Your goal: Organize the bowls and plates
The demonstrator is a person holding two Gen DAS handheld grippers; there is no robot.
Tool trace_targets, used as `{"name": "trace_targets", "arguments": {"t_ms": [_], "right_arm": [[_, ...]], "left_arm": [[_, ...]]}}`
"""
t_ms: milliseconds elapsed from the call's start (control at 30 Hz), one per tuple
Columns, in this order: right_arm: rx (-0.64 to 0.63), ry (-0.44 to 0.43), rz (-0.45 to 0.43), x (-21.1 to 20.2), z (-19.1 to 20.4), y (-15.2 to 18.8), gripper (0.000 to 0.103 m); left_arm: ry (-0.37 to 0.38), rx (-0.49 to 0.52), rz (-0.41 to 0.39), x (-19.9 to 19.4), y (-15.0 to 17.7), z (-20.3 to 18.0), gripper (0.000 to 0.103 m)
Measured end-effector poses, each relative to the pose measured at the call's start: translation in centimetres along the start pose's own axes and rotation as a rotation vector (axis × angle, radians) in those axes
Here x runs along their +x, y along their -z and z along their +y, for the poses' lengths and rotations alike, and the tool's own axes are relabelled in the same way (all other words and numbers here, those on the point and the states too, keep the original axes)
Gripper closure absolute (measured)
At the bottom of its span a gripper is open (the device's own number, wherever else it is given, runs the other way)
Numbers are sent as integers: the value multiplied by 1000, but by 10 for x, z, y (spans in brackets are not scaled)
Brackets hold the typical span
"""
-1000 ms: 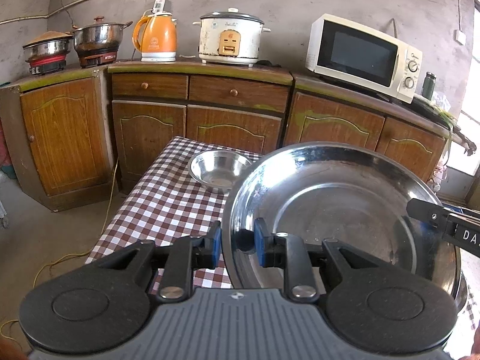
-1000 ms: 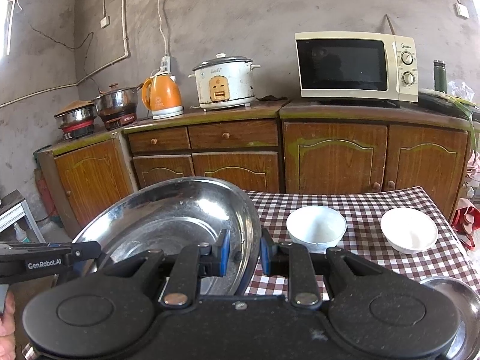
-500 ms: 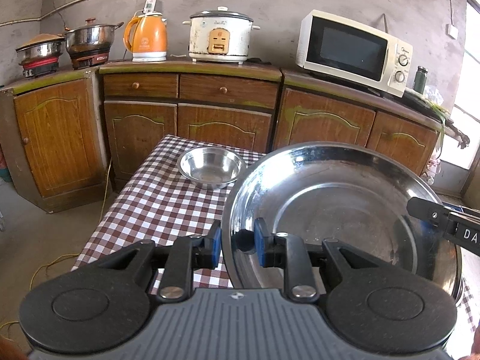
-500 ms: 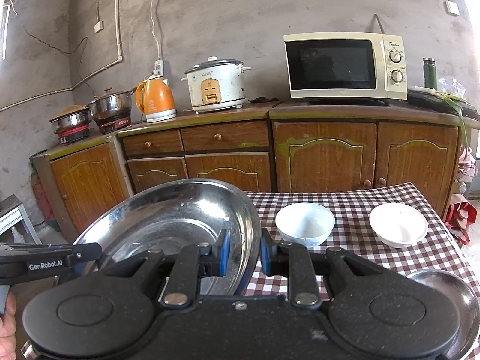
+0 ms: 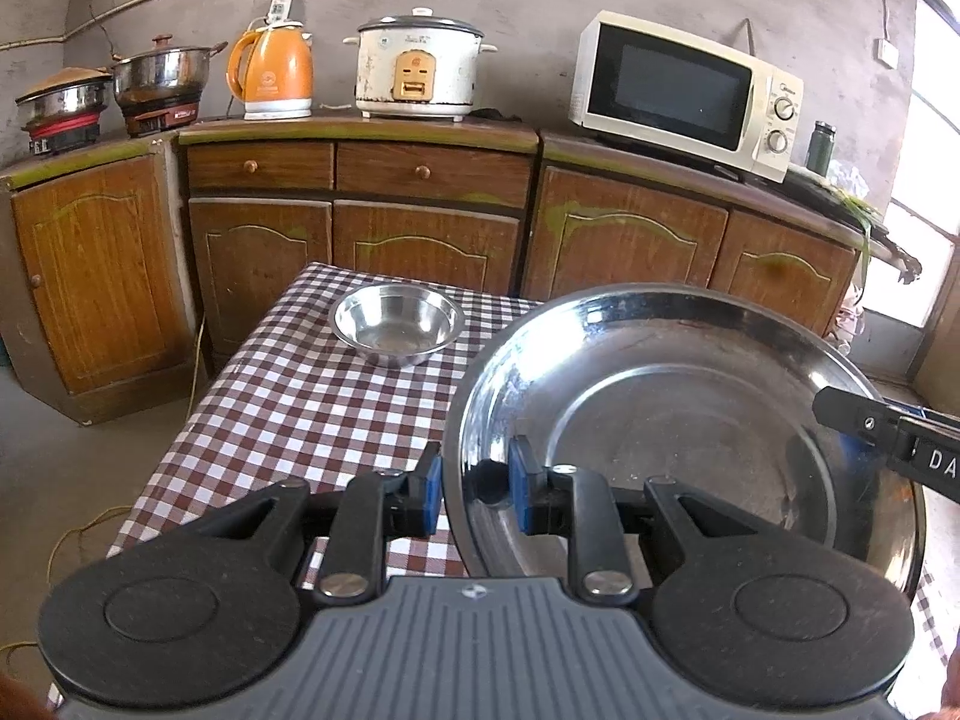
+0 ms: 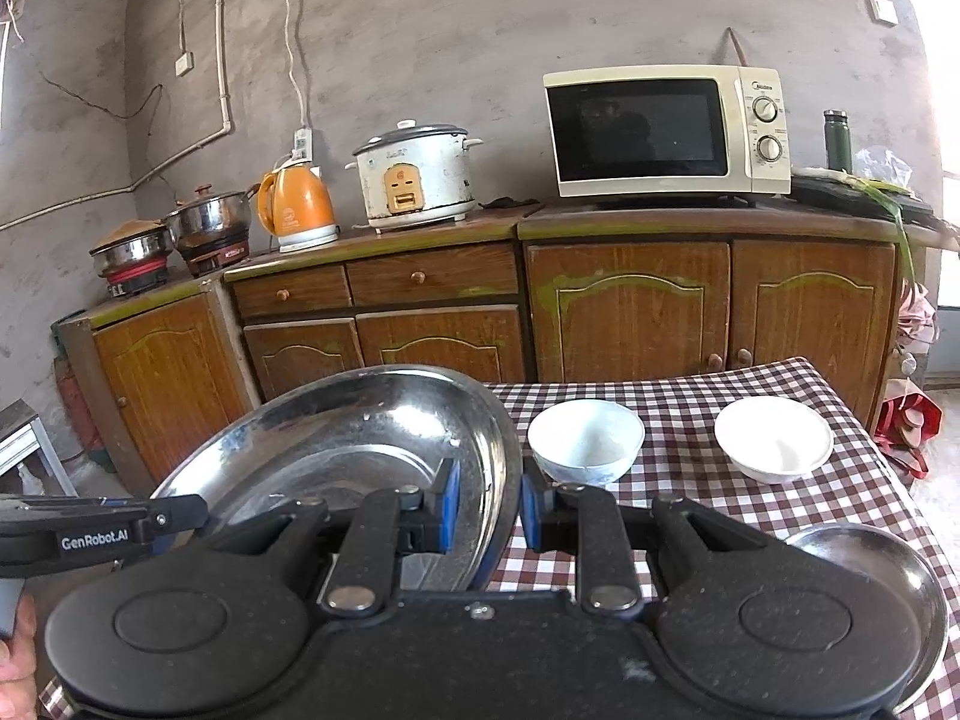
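Left gripper [image 5: 474,495]: jaws narrow, blue pads clamped on the near-left rim of the large steel plate [image 5: 690,438].
Right gripper [image 6: 489,507]: jaws narrow, blue pads pinching the opposite rim of the same plate [image 6: 360,450], which both grippers hold tilted above the table; each gripper's finger shows at the edge of the other's view.
Hand: part of one shows at the lower left edge of the right wrist view [image 6: 12,648].
Second steel plate [image 6: 882,576]: lies flat on the table's near right part, partly hidden behind the right gripper's body.
Table [image 5: 288,420]: covered with a brown-and-white checked cloth [image 6: 690,492] that hangs over the edges.
Steel bowl [image 5: 397,323]: upright near the table's far left corner.
White bowls: a deeper one [image 6: 585,441] just past the held plate's right rim, a shallower one [image 6: 774,438] to its right, the two apart.
Floor [image 5: 72,480]: bare grey, with a yellow cord trailing by the table.
Cabinets [image 6: 630,306]: a wooden run with drawers and doors along the far wall.
Countertop, left to right: two steel pots on burners [image 5: 114,96], orange kettle [image 5: 273,75], white rice cooker [image 5: 417,69], cream microwave [image 6: 663,129], dark green flask [image 6: 838,141].
Wall [image 6: 480,30]: rough grey plaster with cables, a pipe and sockets.
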State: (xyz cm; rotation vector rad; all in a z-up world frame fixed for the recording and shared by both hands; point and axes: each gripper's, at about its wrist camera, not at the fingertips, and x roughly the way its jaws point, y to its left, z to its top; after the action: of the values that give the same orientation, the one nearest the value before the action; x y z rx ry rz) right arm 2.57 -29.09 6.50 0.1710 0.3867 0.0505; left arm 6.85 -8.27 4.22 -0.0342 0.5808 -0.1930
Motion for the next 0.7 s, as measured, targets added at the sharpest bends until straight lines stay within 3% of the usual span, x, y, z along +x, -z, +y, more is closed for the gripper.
{"name": "trace_targets", "arguments": {"t_ms": [700], "right_arm": [[18,26,2,-15,-16,12,75]], "left_arm": [[27,18,20,-1,12,-14,78]]}}
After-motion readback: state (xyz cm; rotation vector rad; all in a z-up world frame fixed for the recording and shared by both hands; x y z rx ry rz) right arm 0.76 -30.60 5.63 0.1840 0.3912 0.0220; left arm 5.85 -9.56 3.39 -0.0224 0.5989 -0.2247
